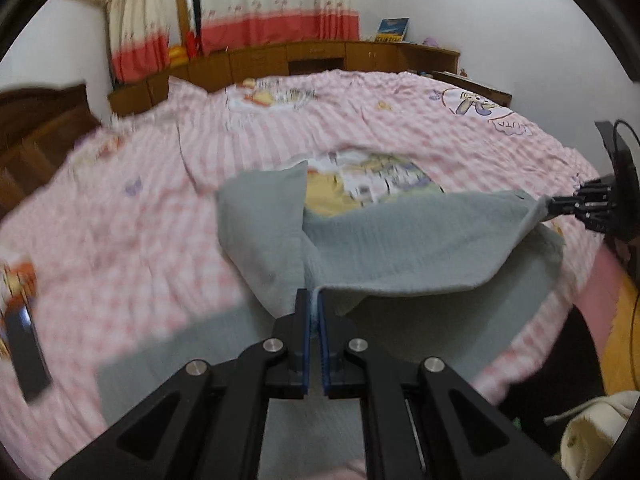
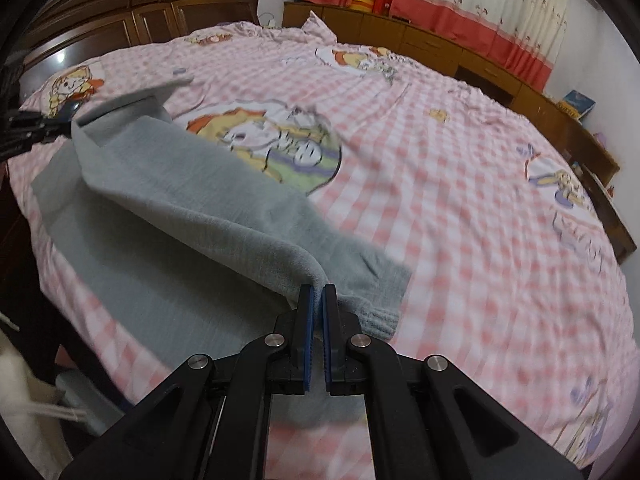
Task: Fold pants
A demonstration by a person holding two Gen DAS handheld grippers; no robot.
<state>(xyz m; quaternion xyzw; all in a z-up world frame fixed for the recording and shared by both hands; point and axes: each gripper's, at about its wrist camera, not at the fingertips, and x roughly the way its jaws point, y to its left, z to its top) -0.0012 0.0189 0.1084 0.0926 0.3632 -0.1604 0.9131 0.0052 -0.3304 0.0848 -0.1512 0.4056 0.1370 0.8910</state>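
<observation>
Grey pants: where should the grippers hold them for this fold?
Along the lifted edge of the grey pants, one end each, from the near bedside: the left gripper and right gripper already pinch there, and the fabric spans between them.

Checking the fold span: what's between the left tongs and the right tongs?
Only the grey pants: a lifted edge runs from the left tongs to the right tongs, seen in the left wrist view, over the pink bedsheet.
</observation>
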